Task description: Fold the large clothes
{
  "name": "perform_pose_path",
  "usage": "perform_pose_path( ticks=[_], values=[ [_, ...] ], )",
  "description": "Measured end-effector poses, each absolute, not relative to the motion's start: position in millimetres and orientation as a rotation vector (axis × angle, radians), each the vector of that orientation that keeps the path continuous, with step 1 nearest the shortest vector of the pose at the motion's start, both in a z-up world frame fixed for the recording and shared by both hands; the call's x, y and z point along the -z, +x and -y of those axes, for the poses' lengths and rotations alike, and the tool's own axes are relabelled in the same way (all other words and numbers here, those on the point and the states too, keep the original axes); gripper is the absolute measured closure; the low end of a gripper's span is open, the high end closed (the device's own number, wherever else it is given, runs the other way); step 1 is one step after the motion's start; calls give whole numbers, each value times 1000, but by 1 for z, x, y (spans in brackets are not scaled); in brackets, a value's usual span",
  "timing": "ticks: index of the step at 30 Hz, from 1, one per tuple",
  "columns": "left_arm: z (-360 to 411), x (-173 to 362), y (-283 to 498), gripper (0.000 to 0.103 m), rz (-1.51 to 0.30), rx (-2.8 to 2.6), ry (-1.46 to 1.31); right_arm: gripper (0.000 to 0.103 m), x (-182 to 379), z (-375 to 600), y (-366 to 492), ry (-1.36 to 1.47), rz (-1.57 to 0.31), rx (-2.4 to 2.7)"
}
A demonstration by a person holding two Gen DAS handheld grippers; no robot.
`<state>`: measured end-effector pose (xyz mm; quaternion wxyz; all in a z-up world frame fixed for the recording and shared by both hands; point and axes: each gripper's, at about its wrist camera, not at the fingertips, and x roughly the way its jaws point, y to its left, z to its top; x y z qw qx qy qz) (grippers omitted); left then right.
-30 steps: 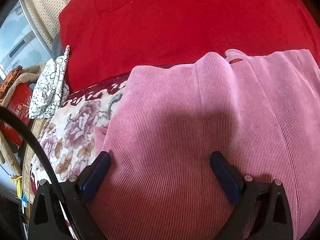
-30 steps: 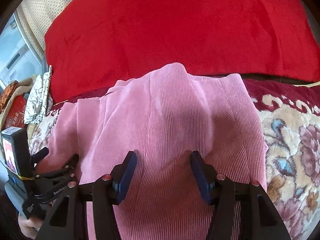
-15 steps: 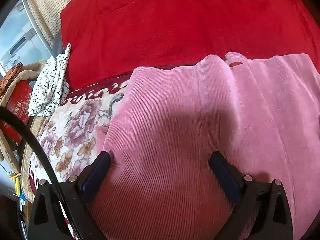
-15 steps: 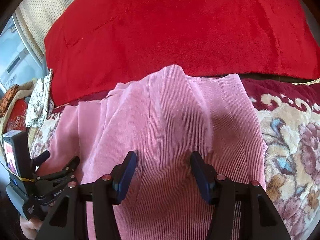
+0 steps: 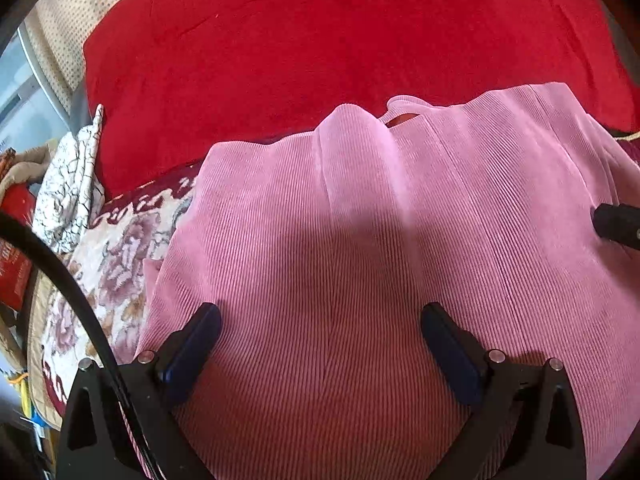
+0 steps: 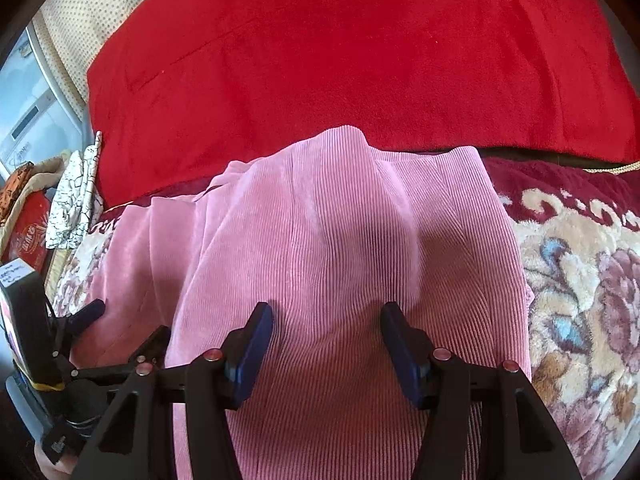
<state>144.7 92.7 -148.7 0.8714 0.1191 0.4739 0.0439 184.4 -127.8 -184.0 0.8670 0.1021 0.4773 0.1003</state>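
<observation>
Where writing might be read — on the red box (image 6: pixel 25 236) at far left of the right wrist view, and on the small white label atop the left gripper's body — the characters are too blurred to make out.

Pink ribbed garment (image 5: pixel 360 240) lies spread on a floral plush blanket (image 6: pixel 580 280), its far edge near a red cover (image 5: pixel 340 40) behind. Fabric is corduroy-like, with fine parallel ribs; several raised ridges run lengthwise away from the cameras.

Left gripper (image 5: pixel 320 330): jaws wide apart, blue pads on either side of a broad stretch of garment, nothing clamped. Whether the pads touch the cloth cannot be told. Its near pad sits close to the garment's left edge, beside the blanket.

Right gripper (image 6: pixel 326 324): jaws apart, less widely than the left — a raised fold of garment sits between the pads, not pinched. In the right wrist view the left gripper (image 6: pixel 116 334) shows at lower left, over the same garment.

White cloth with black crackle pattern (image 5: pixel 68 184) is bunched at the left, beside the red cover.
</observation>
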Motion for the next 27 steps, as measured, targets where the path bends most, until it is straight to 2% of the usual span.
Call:
perform_pose_path(
  ticks=[10,27],
  values=[
    [-92,127,136,3,-889,-99,219,42,176,128,178,212,-983,-200],
    [-74,96,118,3,-691,-105,229,42,141,133,160,116,-833,-125]
  ],
)
